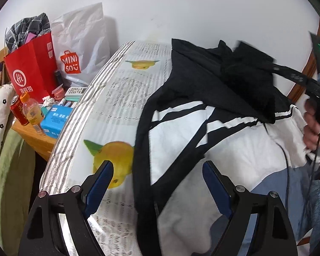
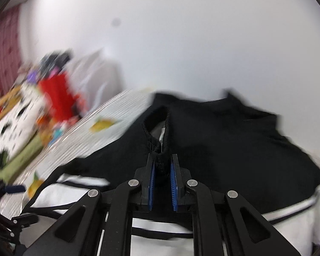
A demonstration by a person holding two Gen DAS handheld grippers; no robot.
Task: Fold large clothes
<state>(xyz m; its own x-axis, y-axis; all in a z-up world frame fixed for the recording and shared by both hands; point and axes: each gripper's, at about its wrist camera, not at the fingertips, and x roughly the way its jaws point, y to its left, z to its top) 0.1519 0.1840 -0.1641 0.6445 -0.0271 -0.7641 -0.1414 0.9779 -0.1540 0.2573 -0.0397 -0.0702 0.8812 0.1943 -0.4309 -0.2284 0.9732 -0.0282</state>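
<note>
The black and white garment (image 1: 213,111) lies spread on the lemon-print bedsheet (image 1: 117,98), and the right gripper (image 2: 162,166) pinches a black ribbed cuff (image 2: 157,140) of it between its blue pads, while the left gripper (image 1: 157,179) hovers over the near part of the cloth with its fingers spread wide and nothing between them. At the far left, on a wooden side table (image 1: 36,140), a red paper bag (image 1: 32,72) holds a dark checked cloth (image 1: 29,29), and a white Miniso bag (image 1: 81,49) stands just beside it; its contents cannot be seen.
</note>
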